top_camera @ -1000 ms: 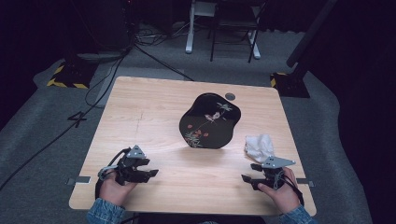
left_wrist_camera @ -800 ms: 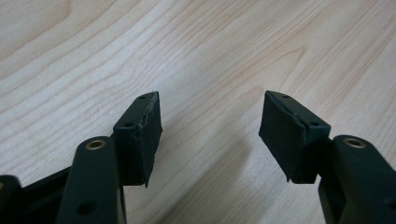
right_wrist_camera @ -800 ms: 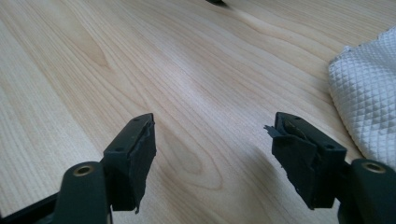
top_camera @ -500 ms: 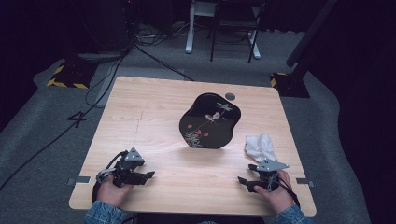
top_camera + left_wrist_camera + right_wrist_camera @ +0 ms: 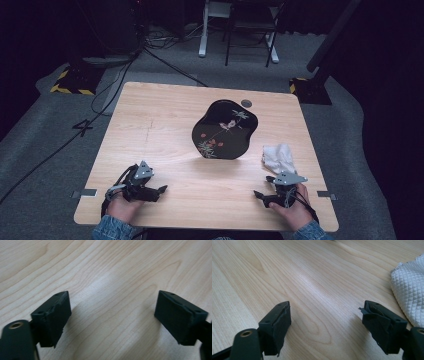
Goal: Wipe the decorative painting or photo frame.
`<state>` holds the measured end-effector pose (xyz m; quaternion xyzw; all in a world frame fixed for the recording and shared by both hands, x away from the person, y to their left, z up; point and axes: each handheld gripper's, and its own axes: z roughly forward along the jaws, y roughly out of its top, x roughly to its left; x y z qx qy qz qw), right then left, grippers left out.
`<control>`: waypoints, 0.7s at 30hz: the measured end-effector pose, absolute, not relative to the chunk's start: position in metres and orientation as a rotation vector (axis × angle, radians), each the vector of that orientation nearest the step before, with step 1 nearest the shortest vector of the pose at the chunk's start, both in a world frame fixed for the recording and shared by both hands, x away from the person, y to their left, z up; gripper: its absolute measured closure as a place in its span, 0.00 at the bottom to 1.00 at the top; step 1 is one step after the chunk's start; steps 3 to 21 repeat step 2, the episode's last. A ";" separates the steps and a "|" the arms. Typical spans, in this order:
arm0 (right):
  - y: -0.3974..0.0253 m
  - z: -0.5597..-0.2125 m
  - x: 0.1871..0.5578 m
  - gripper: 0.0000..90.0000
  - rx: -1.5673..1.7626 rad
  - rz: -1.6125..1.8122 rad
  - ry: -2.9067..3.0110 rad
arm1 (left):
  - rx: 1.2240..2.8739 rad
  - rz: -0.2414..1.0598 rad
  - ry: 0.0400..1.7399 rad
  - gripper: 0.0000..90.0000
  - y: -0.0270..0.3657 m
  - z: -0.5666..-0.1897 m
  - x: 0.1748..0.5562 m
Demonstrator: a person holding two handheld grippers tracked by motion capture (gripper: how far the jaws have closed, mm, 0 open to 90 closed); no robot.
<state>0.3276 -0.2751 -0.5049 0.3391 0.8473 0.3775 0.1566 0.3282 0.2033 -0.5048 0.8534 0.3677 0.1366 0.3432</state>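
While both grippers rested low at the near edge of the desk (image 5: 165, 107), neither held anything: the left gripper (image 5: 112, 315), near the near-left corner, had its jaws spread wide over bare wood, and the right gripper (image 5: 325, 322), near the near-right corner, likewise stood with its jaws apart and nothing between them. The white quilted cloth (image 5: 279, 156) lay crumpled toward the right edge, just beyond the right gripper and apart from it; in the right gripper view it appeared at the right margin (image 5: 409, 287). The black lacquered tray (image 5: 225, 129), painted with flowers, sat at the middle of the desk, toward the far edge. The step in hand appeared to be the start, before any grasp. The next move probably called for the right gripper to advance to the cloth and close on a raised fold.
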 end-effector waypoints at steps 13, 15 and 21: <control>-0.275 -0.505 0.328 0.25 0.973 1.081 2.424 | 2.217 0.370 1.011 0.07 0.203 -0.505 0.330; -0.275 -0.505 0.328 0.25 0.973 1.081 2.424 | 2.217 0.370 1.011 0.07 0.203 -0.505 0.330; -0.275 -0.505 0.328 0.25 0.973 1.081 2.424 | 2.217 0.370 1.011 0.07 0.203 -0.505 0.330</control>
